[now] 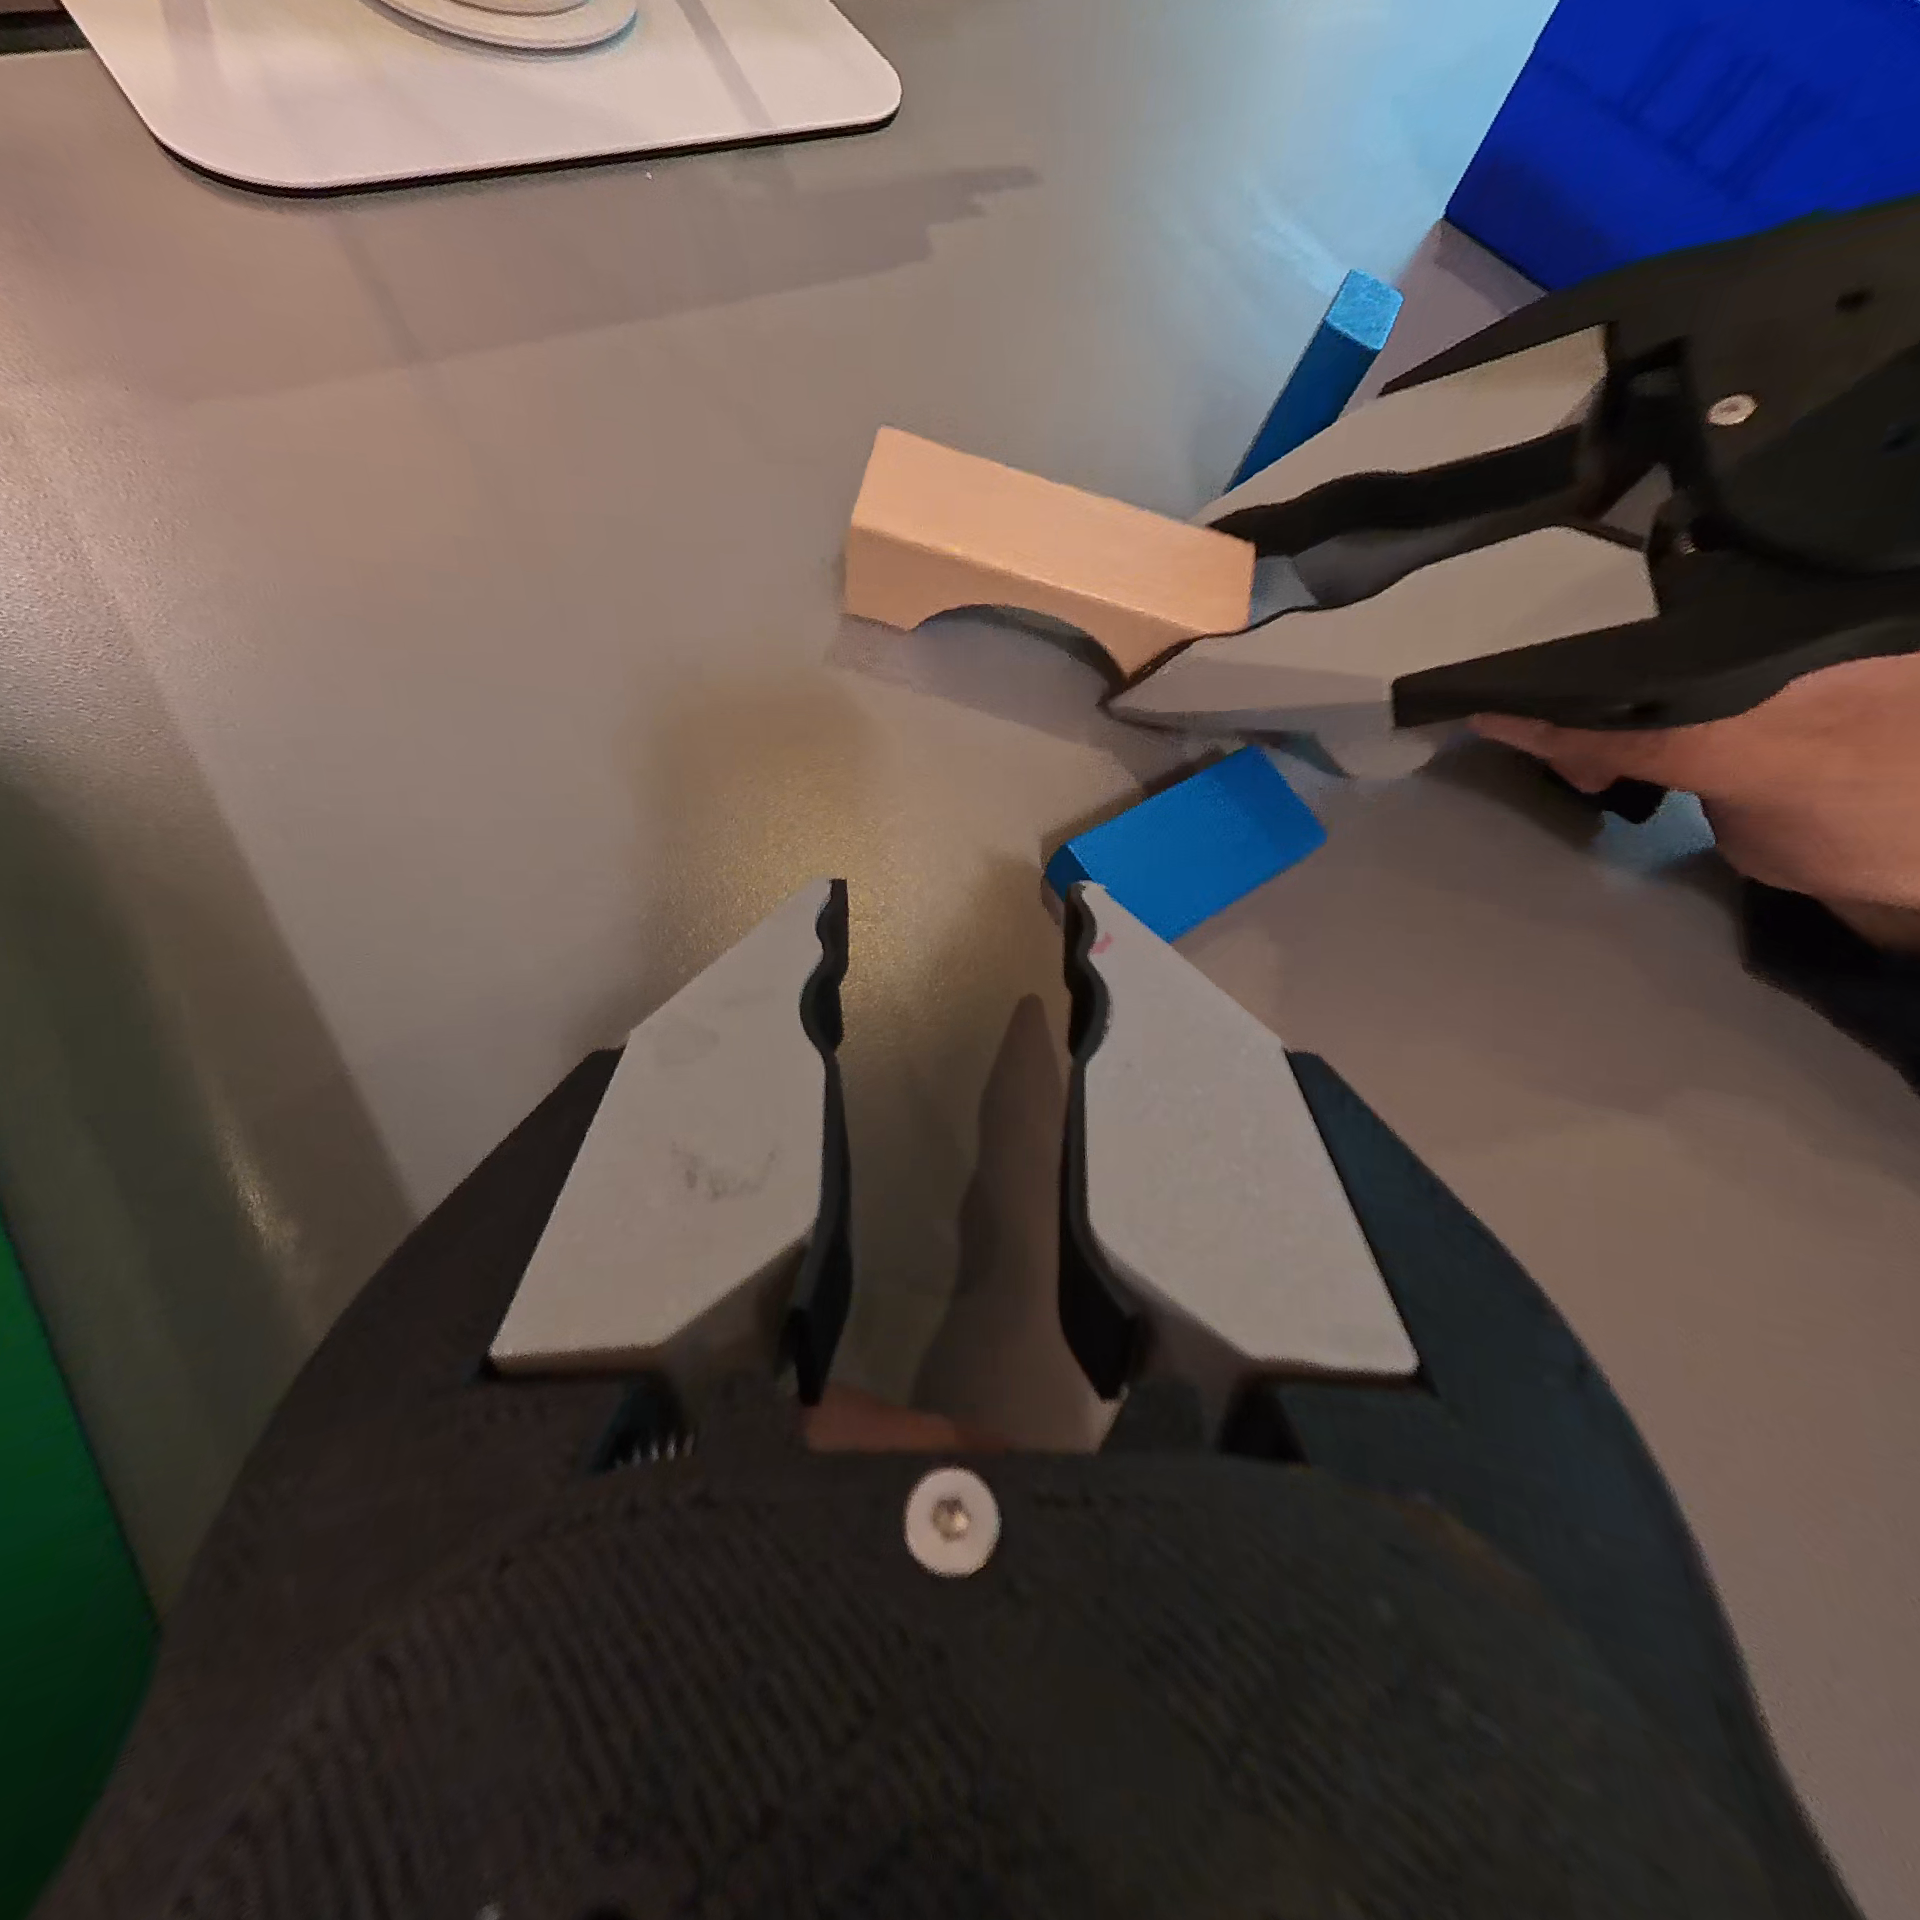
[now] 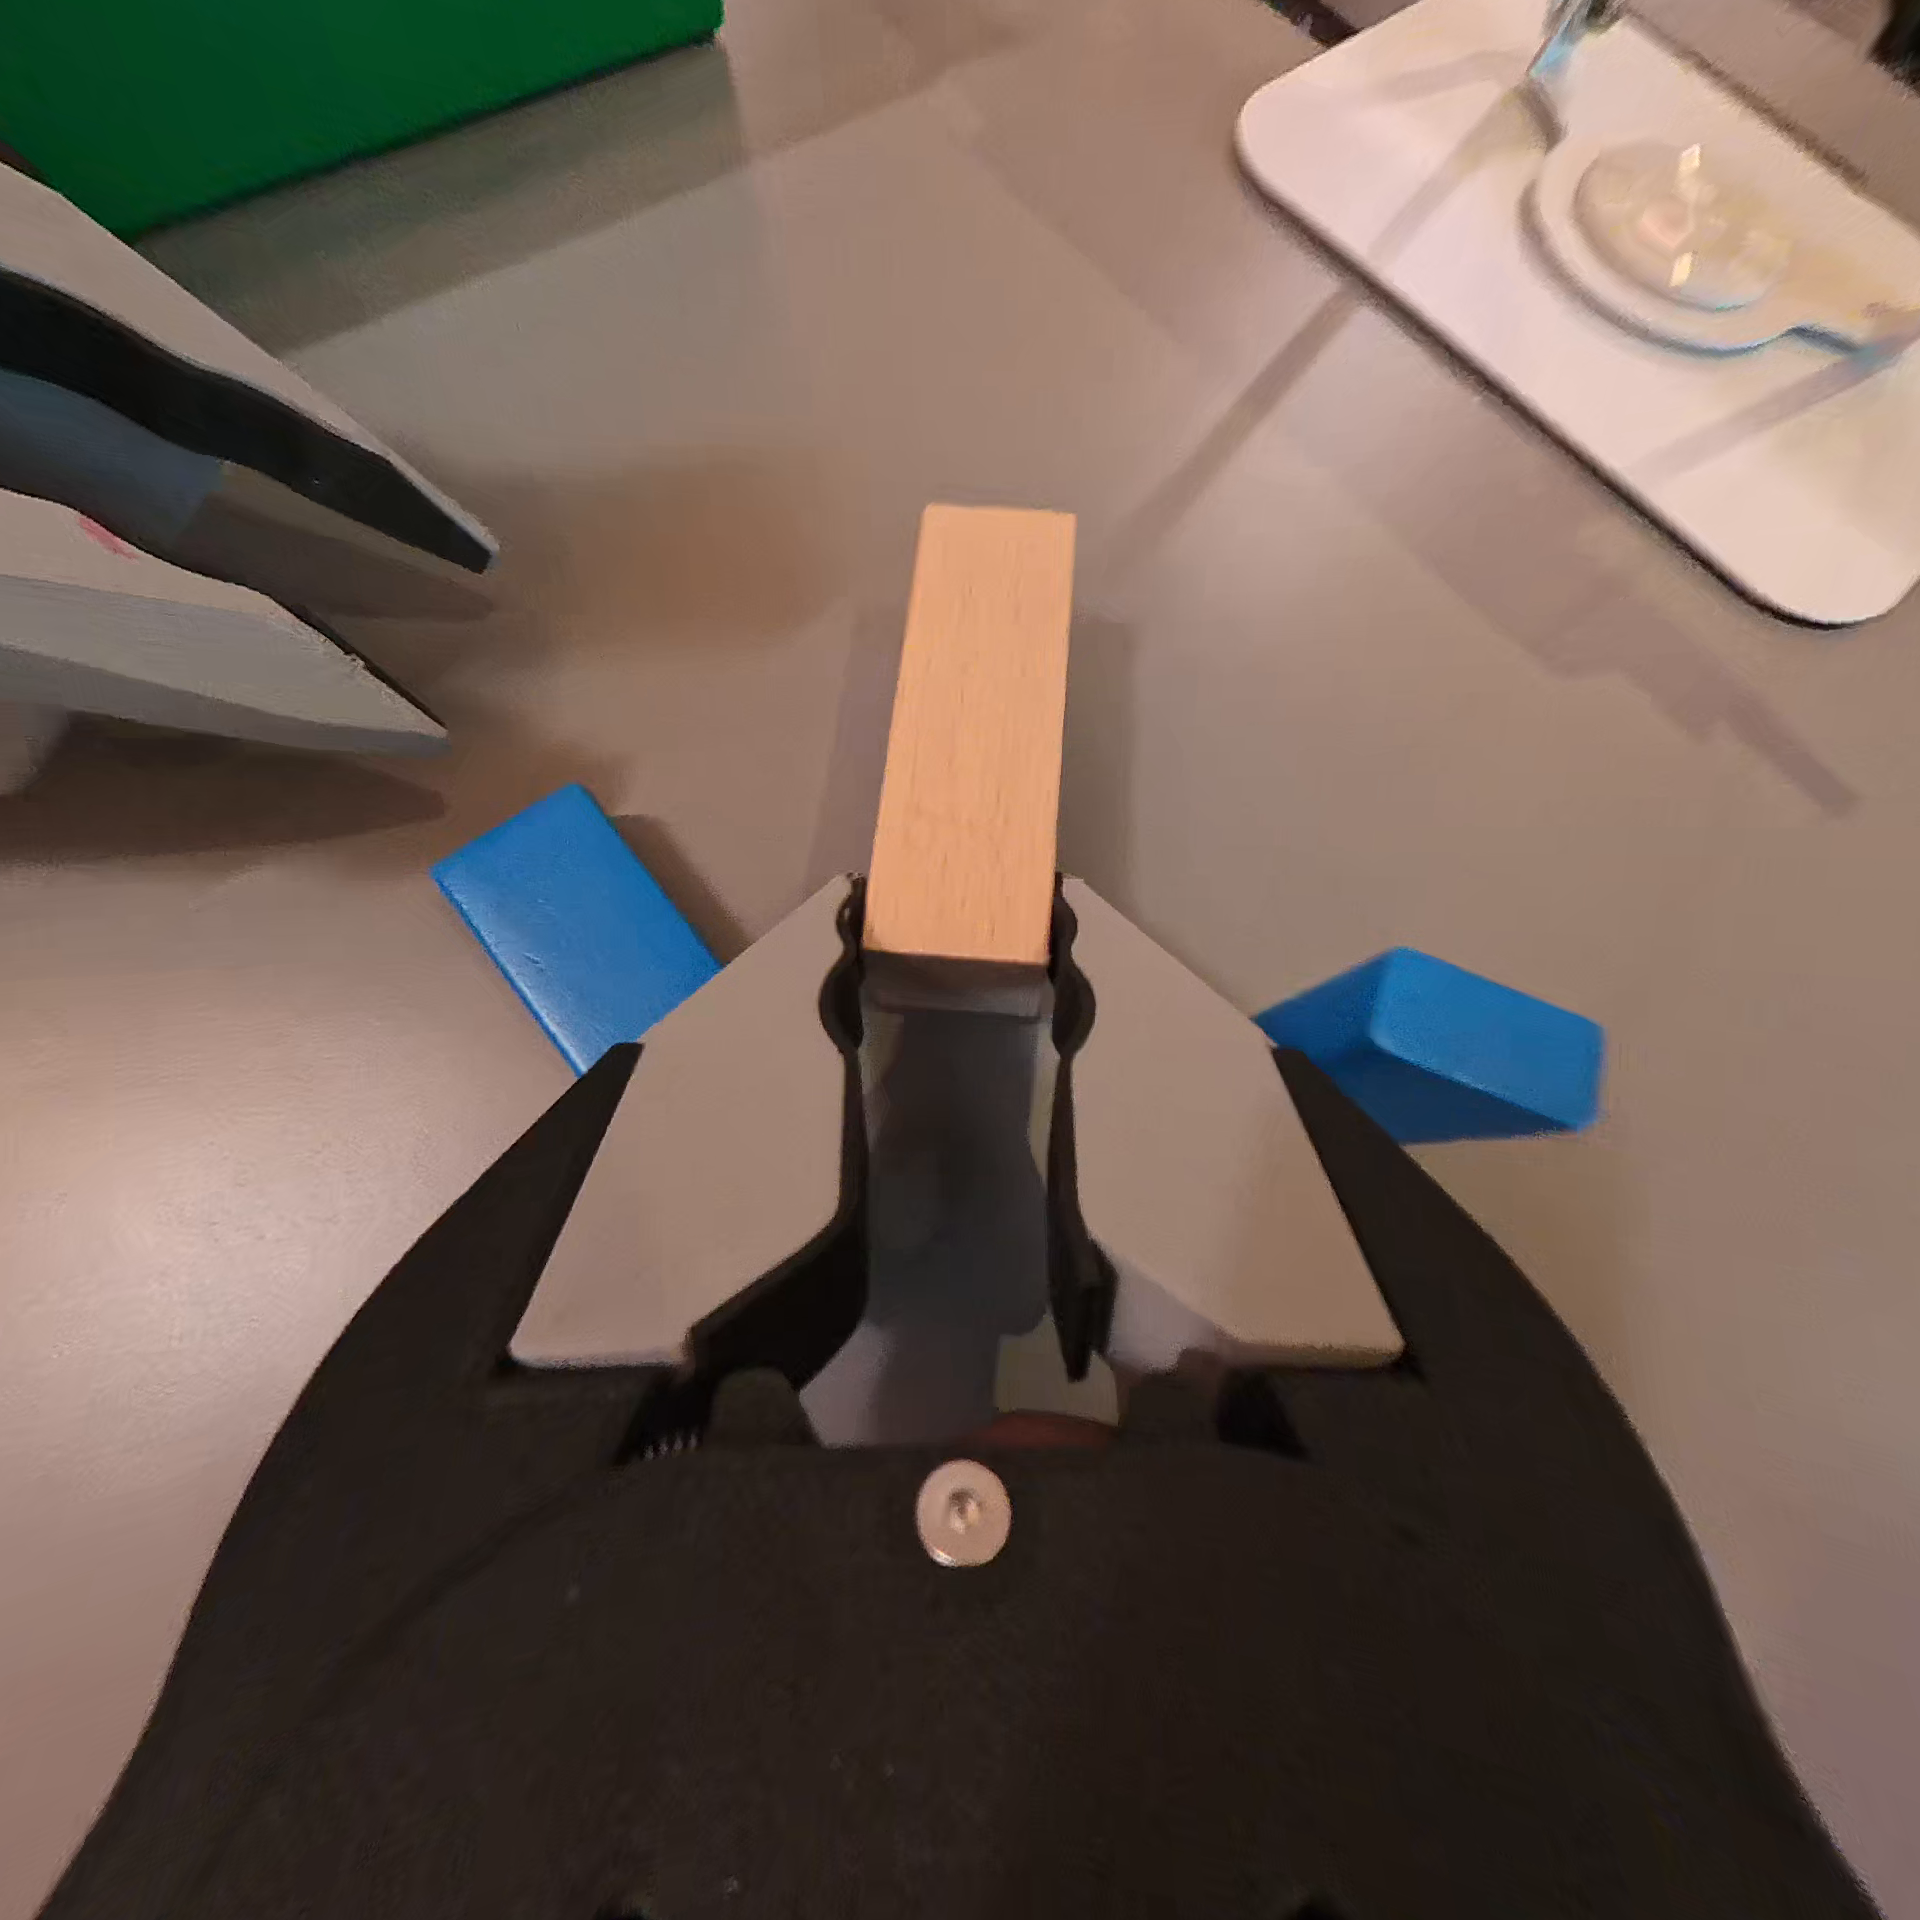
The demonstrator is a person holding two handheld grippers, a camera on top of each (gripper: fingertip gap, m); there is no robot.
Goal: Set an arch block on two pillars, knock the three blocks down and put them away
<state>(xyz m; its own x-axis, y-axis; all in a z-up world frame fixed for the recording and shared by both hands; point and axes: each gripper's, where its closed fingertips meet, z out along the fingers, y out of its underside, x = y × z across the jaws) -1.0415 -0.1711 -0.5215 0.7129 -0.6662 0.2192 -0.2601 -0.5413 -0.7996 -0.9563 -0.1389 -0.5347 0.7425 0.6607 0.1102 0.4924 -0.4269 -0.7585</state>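
Left wrist view: the left gripper (image 1: pixel 951 904) hangs with jaws apart and nothing between them, one blue pillar (image 1: pixel 1195 836) lying flat just past its tip. The other blue pillar (image 1: pixel 1320 374) is tilted behind the right gripper (image 1: pixel 1184 613). Right wrist view: its pads are clamped on the end of the wooden arch block (image 2: pixel 971 727), down at the grey table (image 2: pixel 1351 831). Looks like the knockdown is done and putting away is just starting, all three blocks still out

Blue, pale wood and grey on a grey worktop (image 2: pixel 1351 1039)

The arch block (image 2: pixel 977 727) is pale natural wood with fine grain; both pillar blocks (image 2: pixel 571 914) (image 2: pixel 1455 1049) are bright blue. The tongs (image 2: pixel 956 935) have grey fingers, black pads and black ribbed bodies. A white mat (image 2: pixel 1558 416), a green box (image 2: pixel 312 94) and a deep blue box (image 1: pixel 1714 125) lie at the edges.
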